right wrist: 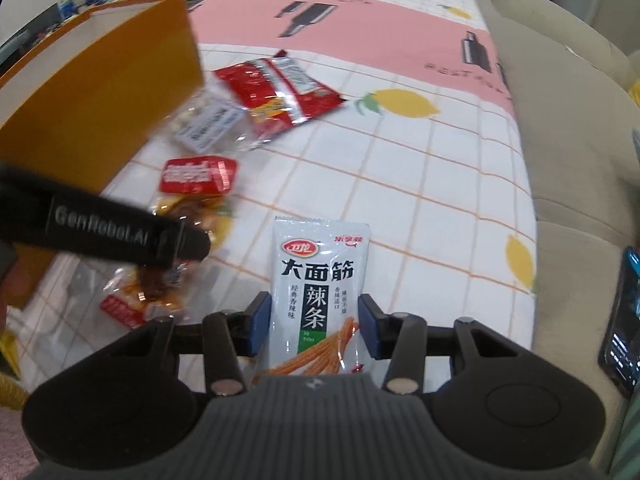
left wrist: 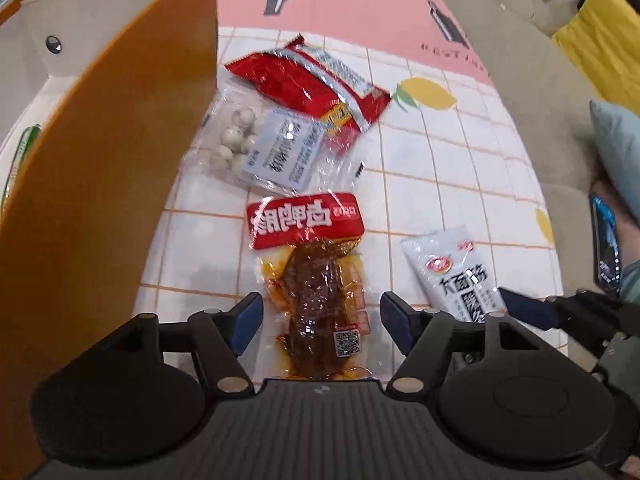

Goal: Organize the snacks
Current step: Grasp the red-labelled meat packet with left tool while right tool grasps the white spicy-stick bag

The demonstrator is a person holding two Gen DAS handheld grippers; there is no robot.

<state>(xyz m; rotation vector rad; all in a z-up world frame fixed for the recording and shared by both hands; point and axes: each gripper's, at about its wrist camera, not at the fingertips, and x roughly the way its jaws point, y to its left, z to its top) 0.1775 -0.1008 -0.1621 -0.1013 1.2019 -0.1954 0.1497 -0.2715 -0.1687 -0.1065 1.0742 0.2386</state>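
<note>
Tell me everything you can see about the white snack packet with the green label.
The white snack packet is a glossy plastic sachet, sealed and crimped at the top, printed with bold black characters, a red oval logo, a green label and orange snack strips. It stands nearly upright over the checked tablecloth, its lower half between the blue pads of the right tool, which is shut on it.

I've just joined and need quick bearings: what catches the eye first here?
The tall orange box fills the left side, open at its top. Beside it, snack packets lie scattered on the lemon-print tablecloth. The right gripper is shut on a white packet, while the left gripper, open, straddles a red-topped packet.
</note>
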